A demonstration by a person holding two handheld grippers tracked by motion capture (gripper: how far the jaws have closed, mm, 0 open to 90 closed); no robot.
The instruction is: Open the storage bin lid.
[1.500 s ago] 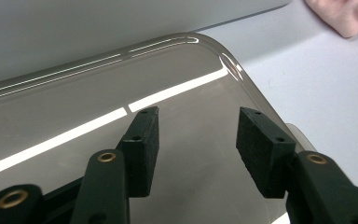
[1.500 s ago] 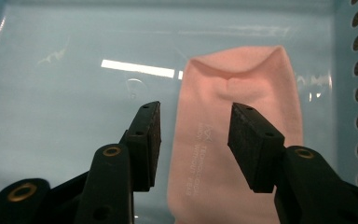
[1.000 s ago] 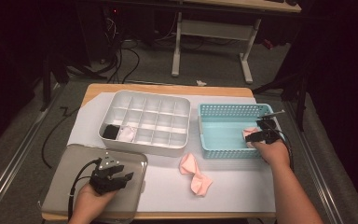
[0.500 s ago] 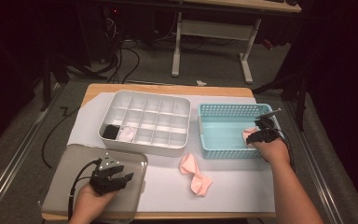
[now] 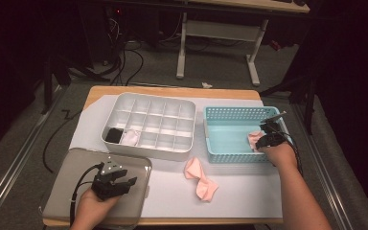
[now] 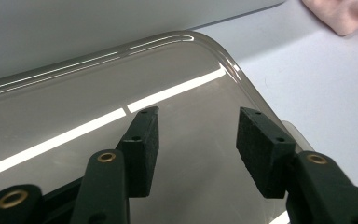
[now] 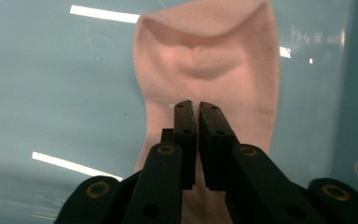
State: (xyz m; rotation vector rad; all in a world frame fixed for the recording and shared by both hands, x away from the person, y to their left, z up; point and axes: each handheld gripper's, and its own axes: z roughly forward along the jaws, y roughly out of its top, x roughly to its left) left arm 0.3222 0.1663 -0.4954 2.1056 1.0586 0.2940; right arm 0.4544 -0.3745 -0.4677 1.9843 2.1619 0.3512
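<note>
Right gripper pinching a soft pink sock inside the teal perforated plastic basket.

Its jaws have just been closing and now stand almost together over the sock's fabric, which lies flat on the basket floor at the right end. A second pink sock lies loose on the white table cover, just in front of the basket. In the white compartmented organiser tray, a black item and a pale pink one seem already sorted, though they are small. The left gripper rests with jaws apart, empty, over the translucent grey lid.
</note>
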